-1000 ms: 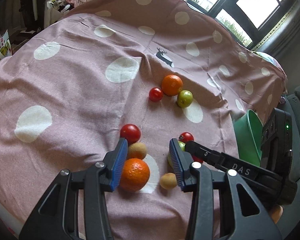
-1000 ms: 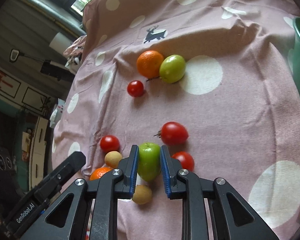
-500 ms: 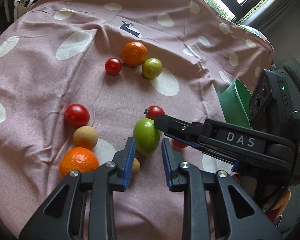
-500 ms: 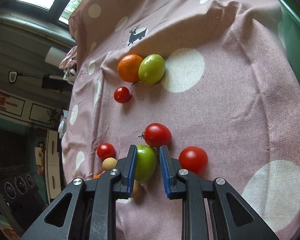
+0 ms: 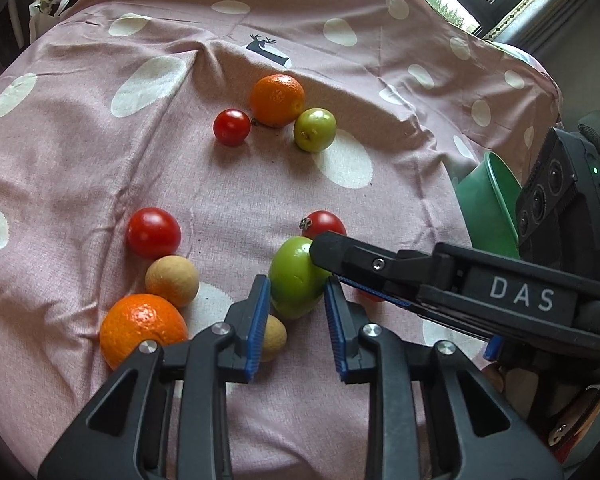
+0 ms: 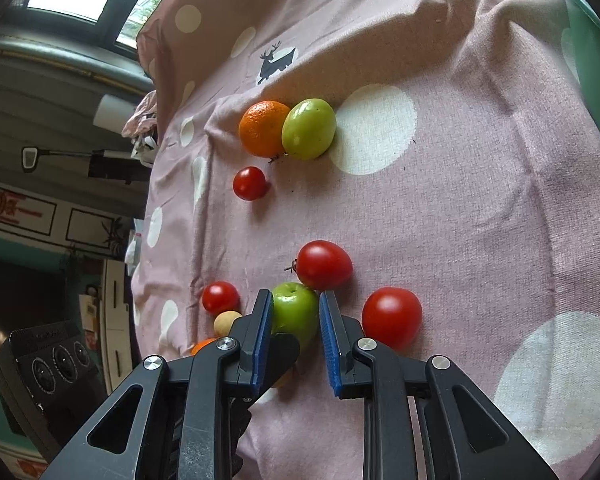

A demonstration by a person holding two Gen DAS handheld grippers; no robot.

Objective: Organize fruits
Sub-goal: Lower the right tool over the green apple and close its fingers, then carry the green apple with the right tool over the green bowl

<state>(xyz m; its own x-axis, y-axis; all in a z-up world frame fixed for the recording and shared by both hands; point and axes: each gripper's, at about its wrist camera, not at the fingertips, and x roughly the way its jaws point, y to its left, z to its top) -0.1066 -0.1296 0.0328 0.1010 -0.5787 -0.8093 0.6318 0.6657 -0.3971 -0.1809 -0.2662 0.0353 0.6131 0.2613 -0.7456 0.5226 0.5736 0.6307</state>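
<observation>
1. Both hand-held grippers angle steeply down over a pink cloth with white spots [image 5: 80,184], converging on the same smooth green round fruit [image 5: 298,282] at the near edge of the scattered pile.
2. The right gripper [image 6: 292,328] is clenched on that green fruit, its blue-padded fingers [image 6: 329,332] pressing each flank.
3. The left gripper [image 5: 296,316] reaches in just below, jaws opening slightly, the green fruit's lower end between its tips; whether the pads touch it cannot be told.
4. A red tomato [image 5: 324,224] sits touching the green fruit's far side; a small tan round fruit [image 5: 274,338] lies beside the left finger.
</observation>
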